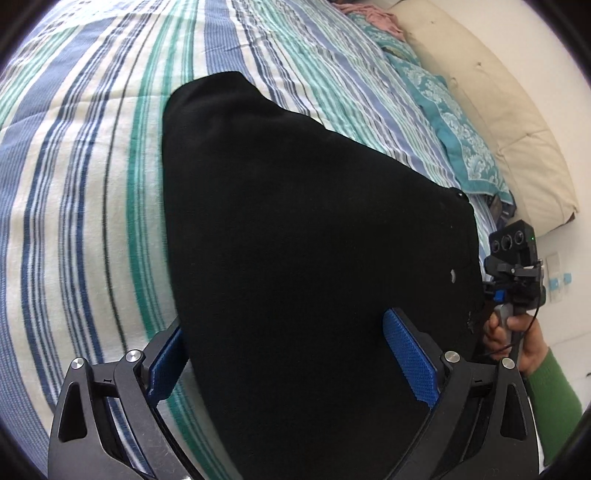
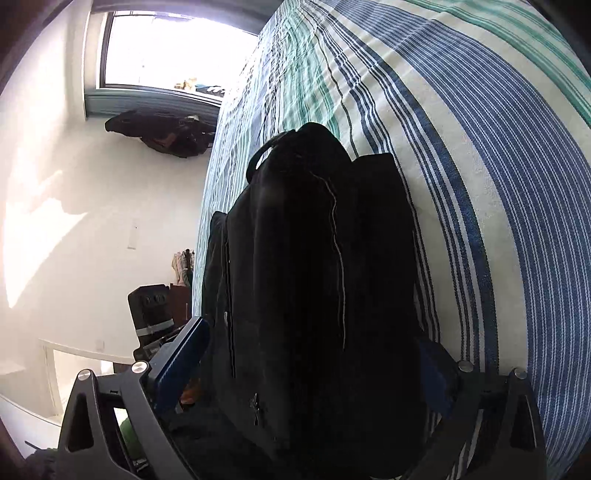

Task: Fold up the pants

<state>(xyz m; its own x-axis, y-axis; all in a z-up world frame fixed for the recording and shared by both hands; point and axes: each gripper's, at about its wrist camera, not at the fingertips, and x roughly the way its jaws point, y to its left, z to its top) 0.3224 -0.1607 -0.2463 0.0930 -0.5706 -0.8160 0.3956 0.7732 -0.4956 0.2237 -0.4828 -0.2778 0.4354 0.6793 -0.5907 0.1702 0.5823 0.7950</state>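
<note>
The black pants (image 1: 303,236) lie as a dark folded mass on the striped bedspread (image 1: 92,147). My left gripper (image 1: 284,354) is open, its blue pads (image 1: 410,362) spread wide on either side of the near end of the pants. In the right wrist view the pants (image 2: 314,266) show a waistband loop and a pale thread at the bed's edge. My right gripper (image 2: 314,365) is open too, its fingers straddling the fabric; the right pad is partly hidden. The right gripper also shows in the left wrist view (image 1: 513,269), held by a hand at the pants' right edge.
A teal patterned pillow (image 1: 454,129) and a cream pillow (image 1: 491,103) lie along the wall. Pink cloth (image 1: 365,14) lies at the far end. In the right wrist view the bedspread (image 2: 461,147) fills the right; a window (image 2: 166,48), dark clothes (image 2: 162,133) and the floor are on the left.
</note>
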